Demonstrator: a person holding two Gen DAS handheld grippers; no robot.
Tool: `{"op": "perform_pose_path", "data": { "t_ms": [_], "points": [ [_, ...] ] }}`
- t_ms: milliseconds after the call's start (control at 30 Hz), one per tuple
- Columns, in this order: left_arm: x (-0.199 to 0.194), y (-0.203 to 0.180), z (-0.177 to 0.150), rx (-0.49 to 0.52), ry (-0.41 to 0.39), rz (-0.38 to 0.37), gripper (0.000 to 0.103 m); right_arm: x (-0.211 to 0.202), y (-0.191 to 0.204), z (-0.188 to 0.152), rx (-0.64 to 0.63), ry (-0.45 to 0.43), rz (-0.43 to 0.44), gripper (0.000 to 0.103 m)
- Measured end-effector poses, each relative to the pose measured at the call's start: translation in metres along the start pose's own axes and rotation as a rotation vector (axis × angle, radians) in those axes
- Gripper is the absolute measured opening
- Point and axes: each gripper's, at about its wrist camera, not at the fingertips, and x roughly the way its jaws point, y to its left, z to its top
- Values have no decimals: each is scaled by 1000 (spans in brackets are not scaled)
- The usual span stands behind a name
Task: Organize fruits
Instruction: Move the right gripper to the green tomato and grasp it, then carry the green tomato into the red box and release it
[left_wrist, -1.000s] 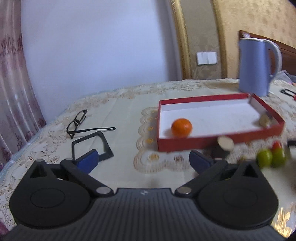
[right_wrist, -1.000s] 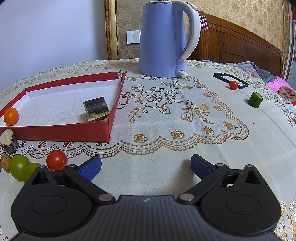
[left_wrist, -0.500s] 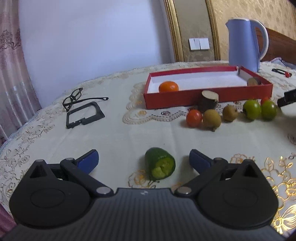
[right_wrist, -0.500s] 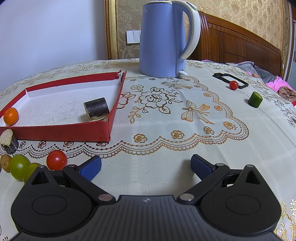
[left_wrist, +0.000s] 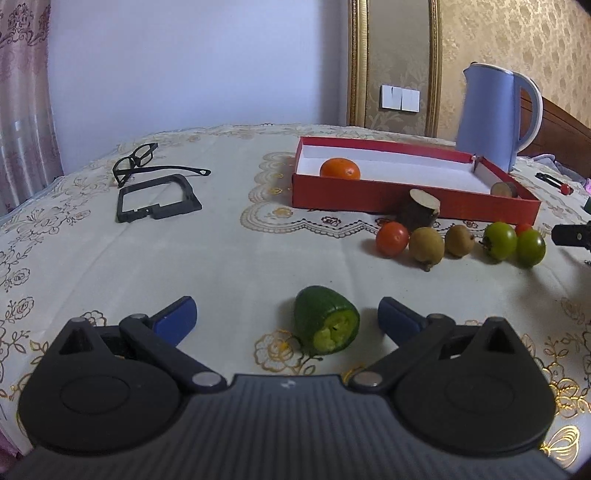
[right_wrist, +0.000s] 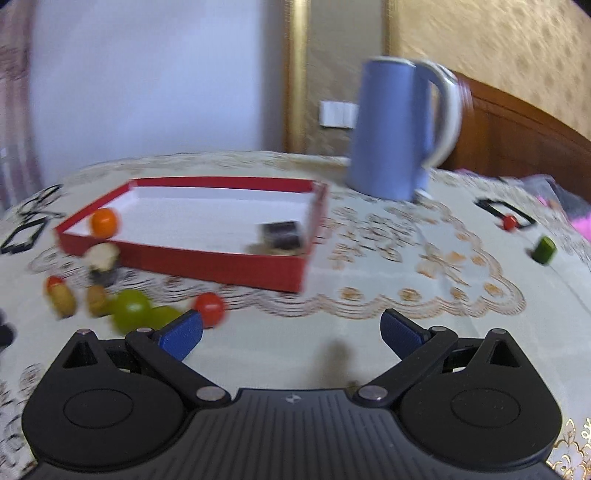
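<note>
2 spread pads of your left gripper (left_wrist: 287, 319) flank the cucumber piece (left_wrist: 326, 320), off-centre toward the right pad; closing could roll it away.

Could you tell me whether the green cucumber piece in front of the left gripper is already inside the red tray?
No, the cucumber piece lies on the tablecloth between the open left gripper's fingers, well short of the red tray.

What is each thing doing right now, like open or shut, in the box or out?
Left gripper: jaws open, cucumber piece between them.
Right gripper: jaws open, empty.
Cucumber piece: lying on its side, cut end showing.
Red box: open, no lid.
Orange: inside the box.
Red tomato: outside the box.
Glasses: unfolded.
</note>
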Motion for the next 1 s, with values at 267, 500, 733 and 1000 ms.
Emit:
{"op": "perform_pose_path", "data": {
  "t_ms": [267,500,733,1000],
  "points": [
    [0,0,0,1,-3,-2,103,5,38,3,-53,37,119,67],
    [0,0,-1,2,-8,-5,103,17,46,1,-32,79,171,49],
    [0,1,0,1,-6,-7,103,17,44,-2,-26,70,187,34],
    [0,1,0,1,-7,-7,103,4,38,13,-26,-1,181,34]
  ]
}}
